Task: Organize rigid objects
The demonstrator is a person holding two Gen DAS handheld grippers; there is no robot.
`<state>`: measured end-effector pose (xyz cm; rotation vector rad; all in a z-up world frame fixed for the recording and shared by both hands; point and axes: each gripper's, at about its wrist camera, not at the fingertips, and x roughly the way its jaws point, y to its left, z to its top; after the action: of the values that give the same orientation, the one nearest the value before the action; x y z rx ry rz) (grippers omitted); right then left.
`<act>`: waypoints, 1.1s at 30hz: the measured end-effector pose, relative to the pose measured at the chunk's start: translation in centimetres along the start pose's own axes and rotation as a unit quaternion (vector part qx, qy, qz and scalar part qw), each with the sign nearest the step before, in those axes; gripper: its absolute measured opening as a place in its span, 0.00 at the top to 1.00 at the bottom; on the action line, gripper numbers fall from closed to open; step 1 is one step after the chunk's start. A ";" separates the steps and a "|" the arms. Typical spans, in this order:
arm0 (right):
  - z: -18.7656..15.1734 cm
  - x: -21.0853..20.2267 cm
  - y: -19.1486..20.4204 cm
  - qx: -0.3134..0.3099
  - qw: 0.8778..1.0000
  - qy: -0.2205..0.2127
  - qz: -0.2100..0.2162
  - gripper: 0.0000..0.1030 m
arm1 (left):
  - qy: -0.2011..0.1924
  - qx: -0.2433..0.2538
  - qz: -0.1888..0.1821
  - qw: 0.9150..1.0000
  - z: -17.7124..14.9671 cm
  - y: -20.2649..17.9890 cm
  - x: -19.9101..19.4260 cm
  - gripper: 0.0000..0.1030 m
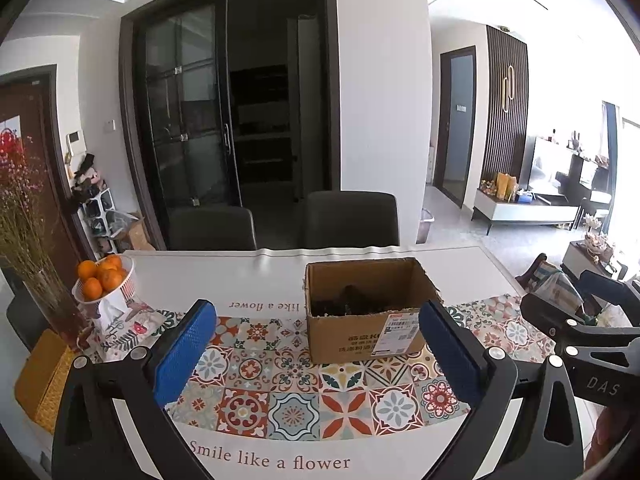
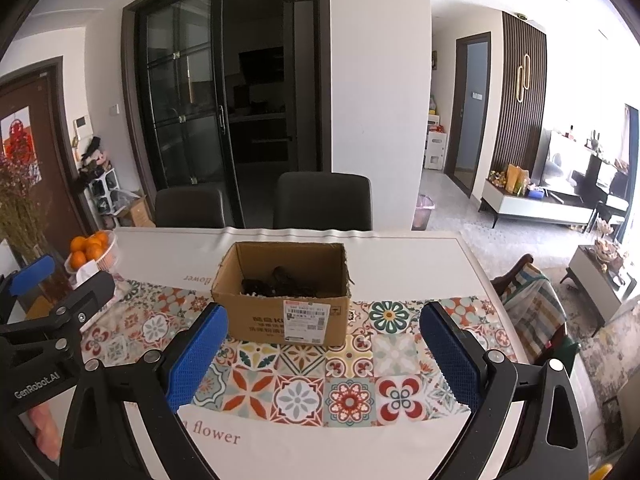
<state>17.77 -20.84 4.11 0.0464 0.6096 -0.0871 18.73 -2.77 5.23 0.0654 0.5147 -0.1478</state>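
1. The left wrist view looks across a white table [image 1: 460, 264] laid with a runner of patterned tiles [image 1: 296, 384]. An open cardboard box [image 1: 360, 340] stands on the runner, right of centre in the frame.
2. The right wrist view shows the same box just left of centre, with dark objects [image 2: 280, 282] heaped in its bottom. They are too shadowed to identify.
3. The left gripper [image 1: 316, 348] sits at the bottom of its view with blue pads spread wide and nothing between them. The right gripper [image 2: 324, 356] is equally wide and empty.
4. Both grippers hover short of the box, side by side, and neither touches it.
5. A bowl of oranges [image 1: 105, 280] sits at the middle left of the left view, beside a vase of dried flowers [image 1: 38, 264].
6. The step in hand appears to be reaching into the box for the first object.
7. To do it well, one gripper likely should come in over the near wall, tilted downward, so the pads clear the cardboard edge.
8. Narrowing the pads before entry may help, since the box opening looks tight.
9. The other gripper could steady the box by its side, as light cardboard may slide on the cloth.
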 end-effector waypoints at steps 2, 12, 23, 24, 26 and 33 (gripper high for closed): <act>0.0 -0.3 0.1 -0.001 1.000 -0.003 -0.001 0.06 | -0.001 -0.001 -0.001 1.000 0.0 0.0 -0.1 0.00; 0.2 -0.8 -0.3 0.000 1.000 -0.008 0.000 0.06 | -0.006 0.001 0.001 1.000 0.1 -0.2 -0.7 0.00; 0.2 -1.0 -0.3 0.000 1.000 -0.009 0.002 0.06 | -0.008 0.000 0.000 1.000 0.1 -0.2 -0.8 0.00; 0.2 -1.0 -0.3 0.000 1.000 -0.009 0.002 0.06 | -0.008 0.001 -0.001 1.000 0.1 -0.2 -0.8 0.00; 0.1 -1.0 -0.3 -0.001 1.000 -0.009 0.002 0.06 | -0.009 0.000 0.000 1.000 0.1 -0.3 -1.0 0.00; 0.2 -1.1 -0.2 0.000 1.000 -0.009 0.003 0.06 | -0.009 -0.001 0.000 1.000 0.1 -0.4 -1.2 0.00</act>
<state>16.93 -20.93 4.90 0.0474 0.5906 -0.0806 17.66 -3.05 5.92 0.0628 0.4961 -0.1482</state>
